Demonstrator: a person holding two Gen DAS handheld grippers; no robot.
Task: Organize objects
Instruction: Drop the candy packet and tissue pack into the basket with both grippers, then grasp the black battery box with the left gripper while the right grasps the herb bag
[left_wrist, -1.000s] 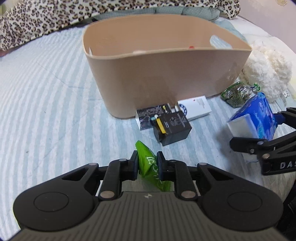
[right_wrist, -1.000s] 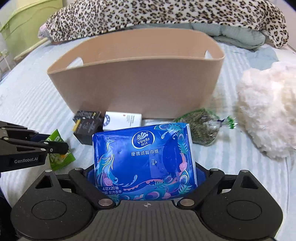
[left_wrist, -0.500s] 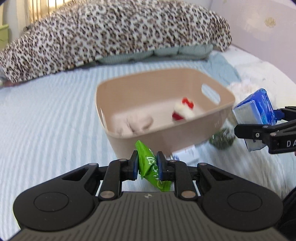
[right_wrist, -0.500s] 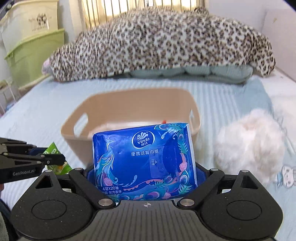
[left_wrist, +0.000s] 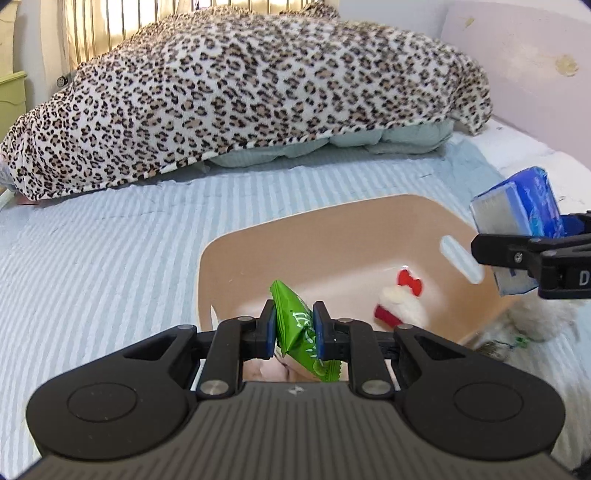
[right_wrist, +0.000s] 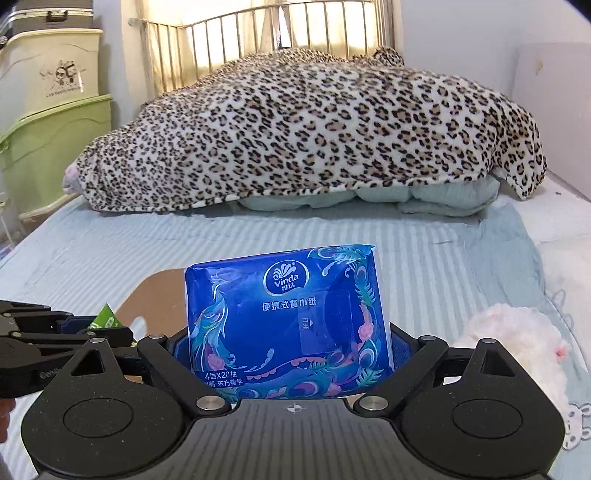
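Observation:
My left gripper is shut on a green snack packet and holds it above the near rim of the beige bin. A white plush toy with a red bow lies inside the bin. My right gripper is shut on a blue Vinda tissue pack, held above the bin's right side; the pack also shows in the left wrist view. The left gripper with the green packet shows at the left of the right wrist view.
The bin stands on a blue striped bed sheet. A leopard-print blanket lies at the head of the bed. A white fluffy plush and a green-speckled bag lie right of the bin. Green storage boxes stand beside the bed.
Both grippers have risen from the sheet to above the bin, each still holding its item. The bin's inside is now in view and the boxes in front of it have dropped out of view.

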